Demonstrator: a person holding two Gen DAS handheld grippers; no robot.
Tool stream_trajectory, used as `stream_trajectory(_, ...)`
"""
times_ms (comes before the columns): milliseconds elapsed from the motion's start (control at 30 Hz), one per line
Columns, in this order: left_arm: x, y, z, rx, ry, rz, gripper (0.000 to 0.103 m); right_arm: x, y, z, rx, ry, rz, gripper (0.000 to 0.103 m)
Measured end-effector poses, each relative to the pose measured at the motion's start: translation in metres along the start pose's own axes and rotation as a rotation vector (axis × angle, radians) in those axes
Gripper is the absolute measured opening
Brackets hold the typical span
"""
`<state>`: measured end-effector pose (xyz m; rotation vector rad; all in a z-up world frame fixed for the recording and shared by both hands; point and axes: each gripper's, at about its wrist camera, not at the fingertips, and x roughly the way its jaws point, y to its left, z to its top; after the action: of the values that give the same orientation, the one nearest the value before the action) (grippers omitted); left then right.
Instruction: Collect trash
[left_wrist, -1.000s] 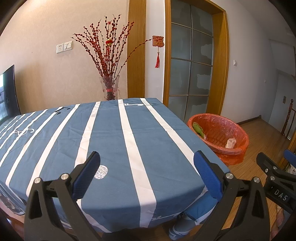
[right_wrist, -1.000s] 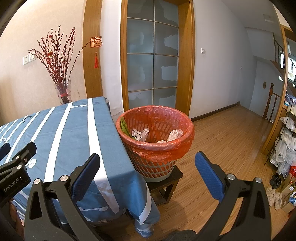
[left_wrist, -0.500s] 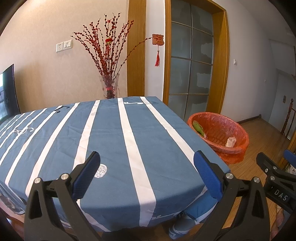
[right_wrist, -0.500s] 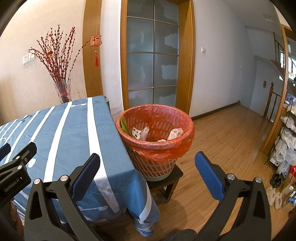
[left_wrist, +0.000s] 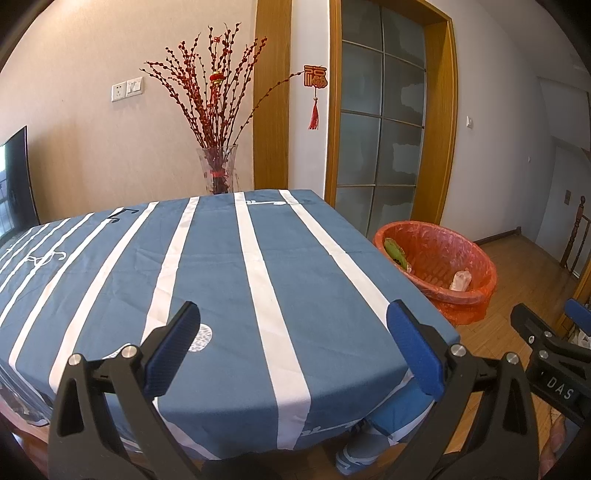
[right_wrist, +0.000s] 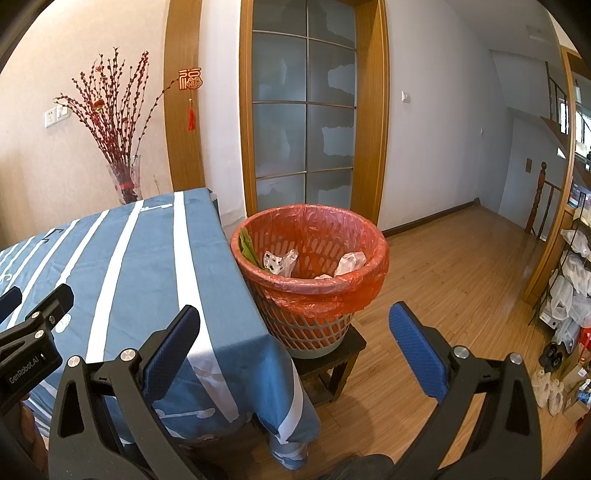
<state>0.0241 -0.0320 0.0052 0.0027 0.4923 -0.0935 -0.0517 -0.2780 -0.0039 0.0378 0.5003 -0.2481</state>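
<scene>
Left tool (left_wrist: 293, 332) spread wide and empty over the blue white-striped cloth-covered bench (left_wrist: 221, 266), right tool (right_wrist: 293, 332) likewise agape, red-lined plastic wastebasket (right_wrist: 314, 295) on a dark stool just beside the bench, crumpled clear wrappers (right_wrist: 351, 263) and a green scrap (right_wrist: 248, 247) inside

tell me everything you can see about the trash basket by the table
The grey lattice plastic trash basket is round, tapers downward and stands upright on a small dark wooden stool, close beside the edge of the blue striped tablecloth. A crinkled orange plastic liner folds over its rim. Inside lie a green leafy scrap and crumpled clear wrappers. Neither tool touches it.
</scene>
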Motion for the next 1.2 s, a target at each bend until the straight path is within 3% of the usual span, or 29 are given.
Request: stream_trajectory(1200,0.0028,-0.0044,-0.0020,0.006,0.022,-0.003,0.099,0.0020,-0.0022,-0.0022,0.002,0.010,0.003,0.101)
